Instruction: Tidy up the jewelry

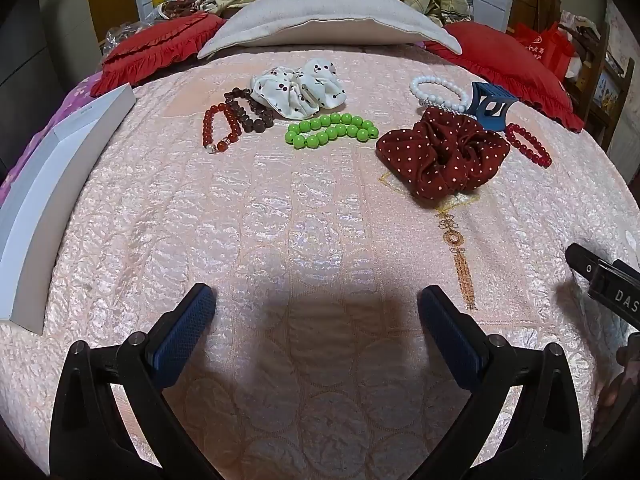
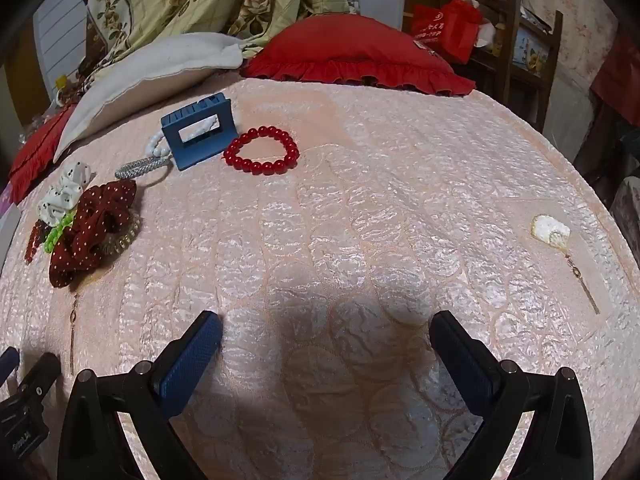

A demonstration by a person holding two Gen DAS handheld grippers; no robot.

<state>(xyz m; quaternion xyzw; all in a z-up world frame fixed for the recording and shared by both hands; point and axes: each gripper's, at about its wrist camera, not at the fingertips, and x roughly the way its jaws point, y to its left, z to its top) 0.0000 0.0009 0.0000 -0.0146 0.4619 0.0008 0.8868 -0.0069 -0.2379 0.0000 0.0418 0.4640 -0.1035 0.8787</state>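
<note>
Jewelry lies on a pink quilted bedspread (image 1: 304,216). In the left wrist view: a dark red bead bracelet (image 1: 219,129), a brown bead bracelet (image 1: 249,110), a white cherry-print scrunchie (image 1: 301,87), a green bead bracelet (image 1: 330,131), a white bead bracelet (image 1: 439,90), a blue hair claw (image 1: 493,106), a maroon dotted scrunchie (image 1: 442,156) and a red bead bracelet (image 1: 528,144). The right wrist view shows the blue claw (image 2: 199,136), the red bracelet (image 2: 261,151) and the maroon scrunchie (image 2: 94,228). My left gripper (image 1: 316,312) and right gripper (image 2: 326,336) are open and empty, well short of the items.
A white flat box (image 1: 60,200) lies at the bed's left edge. Red pillows (image 2: 352,54) and a beige pillow (image 1: 328,20) lie at the head. A coiled hair tie (image 2: 120,242) peeks from under the maroon scrunchie. The other gripper (image 1: 604,284) shows at the right.
</note>
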